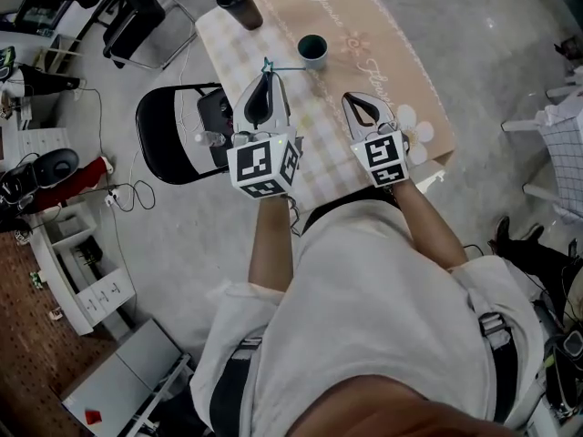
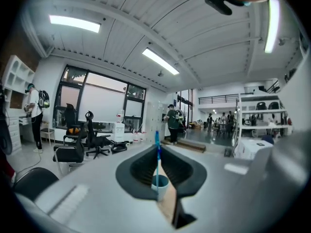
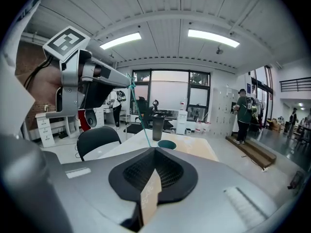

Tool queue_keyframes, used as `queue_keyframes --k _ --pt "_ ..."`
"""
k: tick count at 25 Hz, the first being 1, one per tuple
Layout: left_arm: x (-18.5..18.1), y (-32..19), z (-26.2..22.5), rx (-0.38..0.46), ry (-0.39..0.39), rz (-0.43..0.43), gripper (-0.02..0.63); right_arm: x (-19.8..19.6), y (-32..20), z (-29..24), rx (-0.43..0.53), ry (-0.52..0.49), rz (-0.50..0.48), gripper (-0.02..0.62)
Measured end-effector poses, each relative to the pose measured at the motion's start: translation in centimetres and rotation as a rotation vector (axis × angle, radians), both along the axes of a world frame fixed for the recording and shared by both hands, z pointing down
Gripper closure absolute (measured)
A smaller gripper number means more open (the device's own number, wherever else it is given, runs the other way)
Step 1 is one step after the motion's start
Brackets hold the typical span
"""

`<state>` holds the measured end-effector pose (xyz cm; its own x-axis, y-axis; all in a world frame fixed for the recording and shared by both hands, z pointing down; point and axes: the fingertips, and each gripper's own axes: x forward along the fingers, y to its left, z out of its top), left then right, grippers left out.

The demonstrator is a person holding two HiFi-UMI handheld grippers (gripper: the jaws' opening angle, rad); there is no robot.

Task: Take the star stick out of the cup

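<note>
Pinches the star stick (image 2: 157, 152) upright between the jaws of the left gripper (image 1: 266, 73), with the cup (image 1: 312, 51) just ahead of them; clenches the right gripper (image 1: 349, 98) fully together alongside.

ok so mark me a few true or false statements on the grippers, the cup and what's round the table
1. The left gripper is shut on the star stick. True.
2. The right gripper holds the cup. False: it is shut on nothing, apart from the cup.
3. The tumbler lies on its side. False: it stands upright on the table.
4. A black chair stands beside the table. True.
</note>
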<state>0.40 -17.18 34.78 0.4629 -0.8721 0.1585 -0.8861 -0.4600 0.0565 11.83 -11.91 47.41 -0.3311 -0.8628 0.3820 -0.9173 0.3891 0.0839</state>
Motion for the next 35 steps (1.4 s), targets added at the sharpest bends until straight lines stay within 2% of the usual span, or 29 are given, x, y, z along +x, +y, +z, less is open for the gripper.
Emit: queue_keyframes --k 8,13,17,20,23,25,33,35 --pt "-0.3 3.6 4.3 0.009 -0.205 0.04 0.591 -1.1 2.8 1.3 -0.027 -0.01 0.024 0.597" --pt "0.3 4.6 7.1 0.035 -0.387 0.061 0.591 0.5 5.0 2.2 -0.061 -0.007 0.073 0.597" --pt "2.6 4.6 9.6 0.019 -0.485 0.098 0.591 2.5 5.1 3.1 -0.09 -0.026 0.096 0.597" --pt "4.4 5.0 12.3 0.007 -0.619 0.128 0.591 3.9 4.7 3.4 -0.099 -0.041 0.095 0.597" --pt "6.1 5.6 14.8 0.031 -0.737 0.17 0.589 5.4 4.2 4.0 -0.103 -0.058 0.113 0.597" --pt "6.8 6.1 15.9 0.036 -0.761 0.188 0.589 5.9 4.3 4.7 -0.118 -0.071 0.123 0.597" --pt "10.3 7.8 19.6 -0.008 -0.737 0.276 0.563 6.9 6.0 6.6 -0.159 -0.097 0.146 0.597" --pt "11.2 8.2 21.1 -0.02 -0.753 0.297 0.555 7.4 6.6 7.3 -0.173 -0.097 0.155 0.597"
